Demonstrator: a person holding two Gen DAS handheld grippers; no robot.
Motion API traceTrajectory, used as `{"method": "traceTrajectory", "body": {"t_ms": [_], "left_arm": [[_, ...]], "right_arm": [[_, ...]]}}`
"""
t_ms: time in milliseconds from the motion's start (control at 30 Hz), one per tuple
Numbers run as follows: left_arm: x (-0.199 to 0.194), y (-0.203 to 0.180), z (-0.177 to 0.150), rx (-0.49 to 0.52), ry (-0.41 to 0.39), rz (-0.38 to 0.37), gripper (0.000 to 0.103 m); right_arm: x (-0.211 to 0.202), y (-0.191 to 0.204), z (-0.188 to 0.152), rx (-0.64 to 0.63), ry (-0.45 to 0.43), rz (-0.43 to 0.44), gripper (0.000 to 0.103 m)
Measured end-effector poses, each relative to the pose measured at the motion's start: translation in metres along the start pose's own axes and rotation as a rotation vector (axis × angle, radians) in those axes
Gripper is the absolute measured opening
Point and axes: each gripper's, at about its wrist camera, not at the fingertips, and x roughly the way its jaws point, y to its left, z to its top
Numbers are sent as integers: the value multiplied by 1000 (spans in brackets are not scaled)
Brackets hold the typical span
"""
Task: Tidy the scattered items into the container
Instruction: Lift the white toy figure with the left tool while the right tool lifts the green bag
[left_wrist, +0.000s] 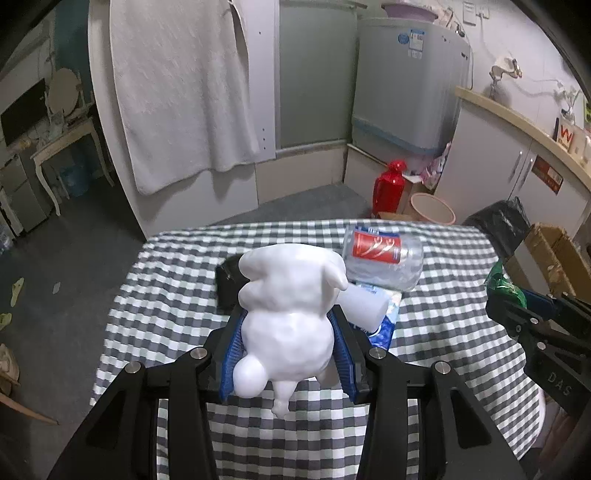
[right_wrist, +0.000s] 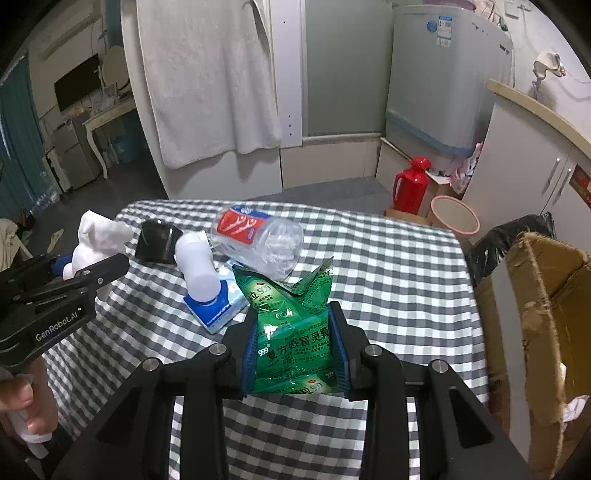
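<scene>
My left gripper (left_wrist: 288, 317) is shut on a white animal figurine (left_wrist: 288, 317), held above the checkered table (left_wrist: 166, 295); the figurine (right_wrist: 98, 236) and left gripper (right_wrist: 59, 266) also show at the left of the right wrist view. My right gripper (right_wrist: 295, 317) is shut on a green medicine packet (right_wrist: 295, 314), lifted over the table (right_wrist: 388, 277). On the cloth lie a clear plastic bottle with a red label (right_wrist: 258, 236), a white cylinder (right_wrist: 197, 266) on a blue tissue pack (right_wrist: 221, 310), and a black object (right_wrist: 157, 240). The cardboard box (right_wrist: 546, 332) stands open at the right.
A black bin bag (right_wrist: 509, 236), a pink basin (right_wrist: 456, 219) and a red thermos (right_wrist: 412, 186) stand on the floor past the table's far right corner. A white towel (right_wrist: 210, 74) hangs behind. A person's hand (right_wrist: 26, 410) grips the left tool's handle.
</scene>
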Motion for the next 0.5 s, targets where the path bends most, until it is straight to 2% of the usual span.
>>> {"method": "traceTrajectory", "body": {"t_ms": [500], "left_arm": [[-63, -2, 13, -6, -108, 8, 44]], "right_arm": [[-60, -2, 7, 13, -97, -1, 33]]}}
